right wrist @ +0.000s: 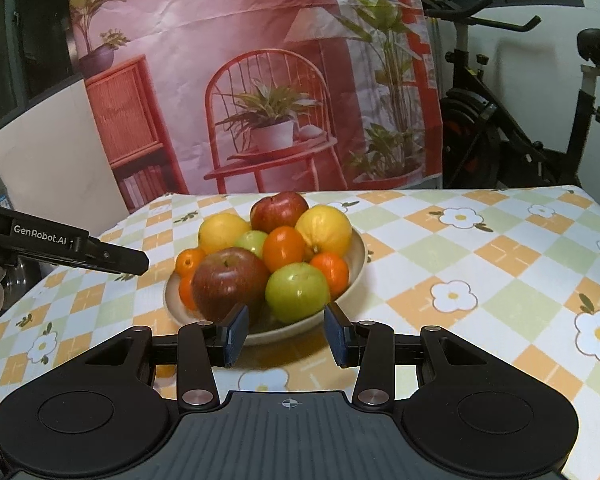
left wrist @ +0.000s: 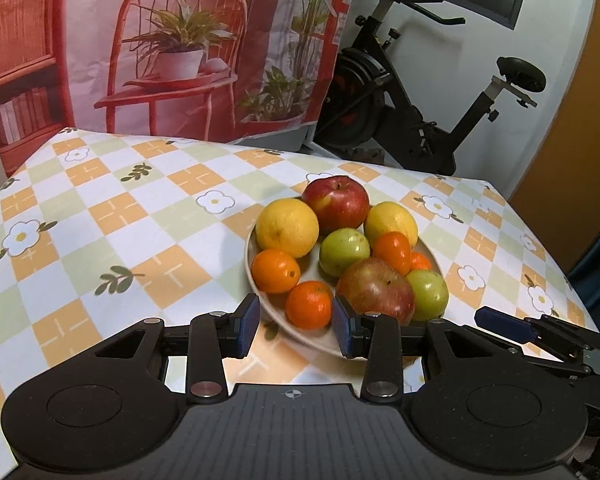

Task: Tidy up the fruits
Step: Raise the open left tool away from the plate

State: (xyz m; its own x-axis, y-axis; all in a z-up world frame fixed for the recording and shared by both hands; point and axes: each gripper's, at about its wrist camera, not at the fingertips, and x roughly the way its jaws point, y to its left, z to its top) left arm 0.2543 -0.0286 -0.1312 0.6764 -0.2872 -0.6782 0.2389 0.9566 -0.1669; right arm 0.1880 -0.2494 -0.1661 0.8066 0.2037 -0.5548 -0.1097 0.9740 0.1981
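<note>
A beige plate point(left wrist: 249, 254) point(right wrist: 358, 268) on the checkered tablecloth point(left wrist: 120, 216) is heaped with fruit. In the left wrist view it holds a red apple point(left wrist: 336, 204) at the back, two yellow citrus point(left wrist: 287, 227), green apples point(left wrist: 344, 252), several tangerines point(left wrist: 310, 305) and a blotchy red apple point(left wrist: 376, 288). My left gripper point(left wrist: 296, 326) hovers just short of the plate's near rim, open and holding nothing. My right gripper point(right wrist: 287, 334) faces the plate from the other side, open and holding nothing, close to a dark red apple point(right wrist: 228, 280) and a green apple point(right wrist: 296, 290).
A printed backdrop point(left wrist: 180, 48) hangs behind the table's far edge. An exercise bike point(left wrist: 412, 112) stands at the back right. The other gripper shows at the frame edges point(left wrist: 508, 324) point(right wrist: 100, 254). The tablecloth point(right wrist: 480, 264) stretches bare to the plate's right.
</note>
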